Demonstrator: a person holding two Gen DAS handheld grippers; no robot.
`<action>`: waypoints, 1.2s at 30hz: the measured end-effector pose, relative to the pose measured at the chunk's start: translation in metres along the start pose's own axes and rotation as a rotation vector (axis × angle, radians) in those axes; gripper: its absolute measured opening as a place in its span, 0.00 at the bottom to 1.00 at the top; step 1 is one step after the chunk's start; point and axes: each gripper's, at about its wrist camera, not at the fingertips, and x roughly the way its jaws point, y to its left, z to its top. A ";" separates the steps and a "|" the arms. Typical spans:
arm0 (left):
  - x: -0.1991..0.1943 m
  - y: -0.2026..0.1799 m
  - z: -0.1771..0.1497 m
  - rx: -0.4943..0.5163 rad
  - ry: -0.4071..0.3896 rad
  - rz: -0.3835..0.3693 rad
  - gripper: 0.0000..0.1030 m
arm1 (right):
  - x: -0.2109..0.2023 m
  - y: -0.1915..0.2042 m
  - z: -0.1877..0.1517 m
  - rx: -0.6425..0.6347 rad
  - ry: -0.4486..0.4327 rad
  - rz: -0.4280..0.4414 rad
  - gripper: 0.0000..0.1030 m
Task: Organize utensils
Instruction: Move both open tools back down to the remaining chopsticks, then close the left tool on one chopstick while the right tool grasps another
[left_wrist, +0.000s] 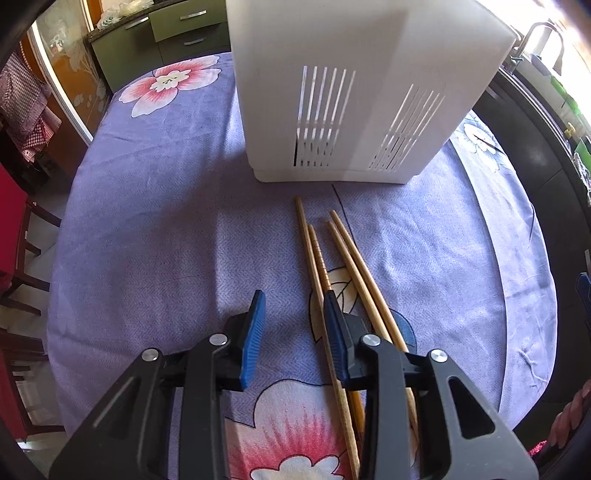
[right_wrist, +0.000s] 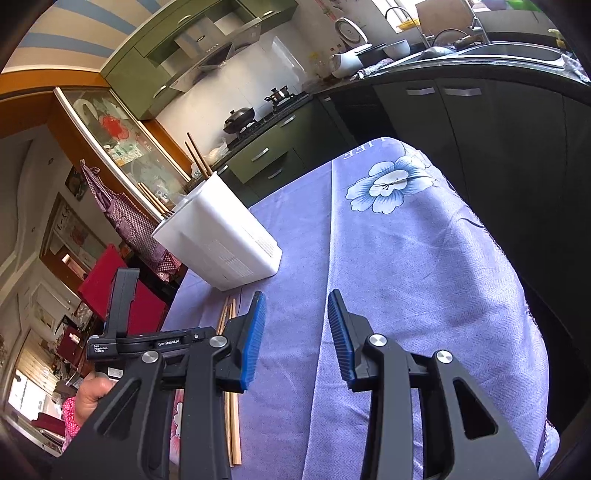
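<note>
Chopsticks (right_wrist: 197, 157) inside holder (right_wrist: 221, 240): right view only.

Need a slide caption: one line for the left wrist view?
Left hand-held gripper open above four wooden chopsticks on a floral tablecloth, white slotted holder behind.

Holder: my white slotted utensil holder (left_wrist: 354, 92) stands upright on the purple flowered cloth, with a few chopsticks (right_wrist: 195, 157) poking out of its top.
Loose chopsticks: four wooden chopsticks (left_wrist: 347, 266) lie flat, roughly parallel, just in front of its base.
</note>
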 end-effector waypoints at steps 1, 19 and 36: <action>0.001 0.000 -0.001 0.003 0.004 -0.006 0.31 | 0.001 0.001 -0.001 0.000 0.003 0.002 0.35; 0.001 0.007 -0.010 0.014 -0.020 0.021 0.06 | 0.048 0.030 -0.005 -0.104 0.137 -0.017 0.42; 0.002 0.038 -0.009 0.011 -0.047 -0.052 0.06 | 0.189 0.132 -0.030 -0.584 0.393 -0.200 0.41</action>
